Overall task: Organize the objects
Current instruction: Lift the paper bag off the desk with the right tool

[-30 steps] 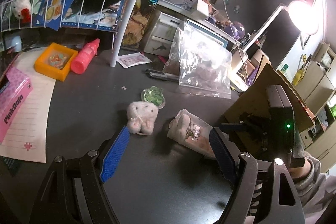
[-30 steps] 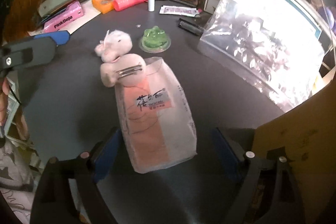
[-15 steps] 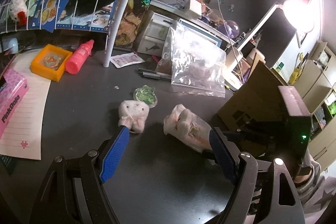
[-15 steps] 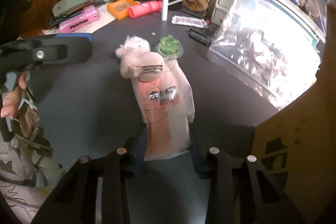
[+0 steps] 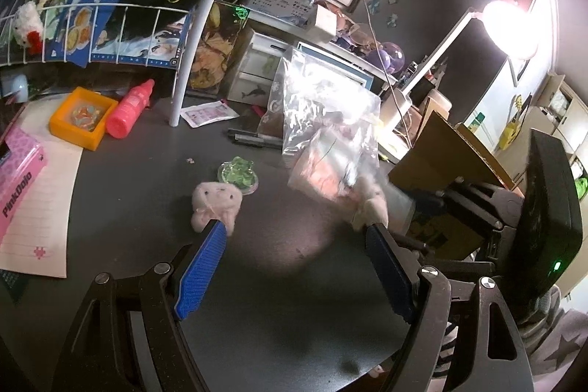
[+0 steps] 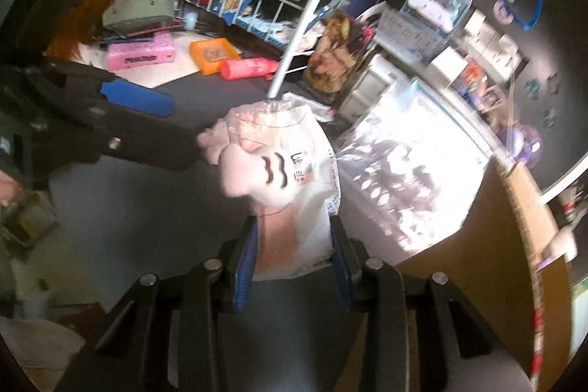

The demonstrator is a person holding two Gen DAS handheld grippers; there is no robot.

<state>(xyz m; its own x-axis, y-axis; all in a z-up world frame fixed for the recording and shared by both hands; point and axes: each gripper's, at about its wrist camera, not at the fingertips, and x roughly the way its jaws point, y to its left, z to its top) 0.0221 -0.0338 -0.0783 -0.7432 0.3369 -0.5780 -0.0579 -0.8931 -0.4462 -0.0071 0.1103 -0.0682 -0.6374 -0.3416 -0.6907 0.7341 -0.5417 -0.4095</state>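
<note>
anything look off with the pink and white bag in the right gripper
Yes. The right gripper is shut on the closed bottom end of the pink and white bag, so its open mouth points away and a pink plush bulges halfway out of it. It looks loosely seated and could slip out if the bag tips further.

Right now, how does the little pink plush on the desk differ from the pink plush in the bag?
The loose pink plush lies bare on the dark desk; the bagged plush sits in a plastic bag.
The loose plush is ungripped, just ahead of the open left gripper; the bagged plush hangs lifted, the right gripper clamping its bag.
Both are pale pink and fuzzy.
</note>
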